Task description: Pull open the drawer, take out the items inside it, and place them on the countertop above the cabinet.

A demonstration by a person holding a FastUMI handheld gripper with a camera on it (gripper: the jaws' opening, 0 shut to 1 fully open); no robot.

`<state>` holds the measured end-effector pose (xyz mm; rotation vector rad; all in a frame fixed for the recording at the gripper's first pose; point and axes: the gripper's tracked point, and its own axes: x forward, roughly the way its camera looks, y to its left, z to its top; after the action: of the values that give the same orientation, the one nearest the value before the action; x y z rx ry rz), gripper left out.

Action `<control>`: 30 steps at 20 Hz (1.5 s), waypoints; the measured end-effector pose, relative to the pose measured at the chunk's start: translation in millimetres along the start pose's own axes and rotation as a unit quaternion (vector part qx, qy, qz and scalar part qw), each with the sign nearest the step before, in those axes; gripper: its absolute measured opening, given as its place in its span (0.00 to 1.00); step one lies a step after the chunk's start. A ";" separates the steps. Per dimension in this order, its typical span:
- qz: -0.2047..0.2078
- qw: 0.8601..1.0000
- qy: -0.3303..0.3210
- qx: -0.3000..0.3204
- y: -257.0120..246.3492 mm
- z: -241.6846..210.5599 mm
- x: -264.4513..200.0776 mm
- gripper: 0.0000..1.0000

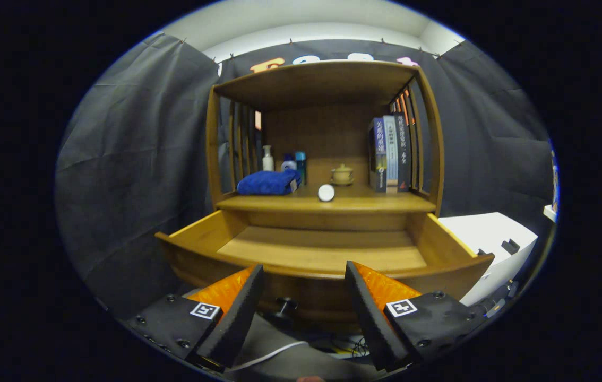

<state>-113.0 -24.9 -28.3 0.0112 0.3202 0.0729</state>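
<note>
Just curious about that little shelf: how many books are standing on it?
3, upright side by side at the countertop's right end: a blue book, a pale one, a dark one. More may hide behind the slats.

black cloth walls (136, 159) pinned with clips enclose the booth under a pale ceiling (301, 21). a white box (487, 239) stands right of the wooden cabinet (322, 85); light is dim.

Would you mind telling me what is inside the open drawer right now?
The drawer stands pulled out, and its wooden floor looks bare. The strip just behind its front panel is hidden by the panel. The gripper hangs open before it, holding nothing.
</note>
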 end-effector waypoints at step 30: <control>-0.060 0.998 0.025 0.012 -12.7 20.6 104.2 0.96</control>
<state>-6.9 -30.0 -41.7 0.0144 0.3713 -0.0493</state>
